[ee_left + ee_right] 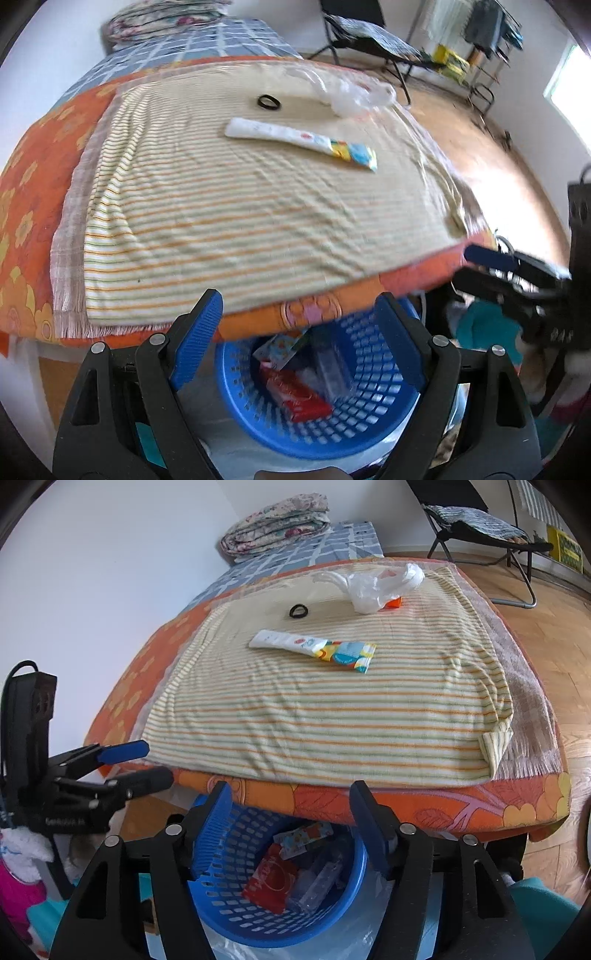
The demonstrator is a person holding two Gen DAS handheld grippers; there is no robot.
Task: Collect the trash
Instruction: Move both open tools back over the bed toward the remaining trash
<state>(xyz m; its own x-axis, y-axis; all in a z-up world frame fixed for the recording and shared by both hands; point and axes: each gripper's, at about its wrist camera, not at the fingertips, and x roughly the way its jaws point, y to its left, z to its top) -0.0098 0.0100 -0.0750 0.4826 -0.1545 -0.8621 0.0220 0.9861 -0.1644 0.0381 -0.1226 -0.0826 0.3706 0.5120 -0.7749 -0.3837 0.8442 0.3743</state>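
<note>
Both wrist cams: bed (pixel 258 206), basket (pixel 236 908).

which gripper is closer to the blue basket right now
Hard to separate. Both the left gripper and the right gripper hang open and empty above the blue basket, side by side at the bed's edge, neither touching it.

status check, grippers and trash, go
Left gripper and right gripper open, empty, over blue basket. Tube, clear bag, black ring on striped towel. Nothing in the way.
</note>
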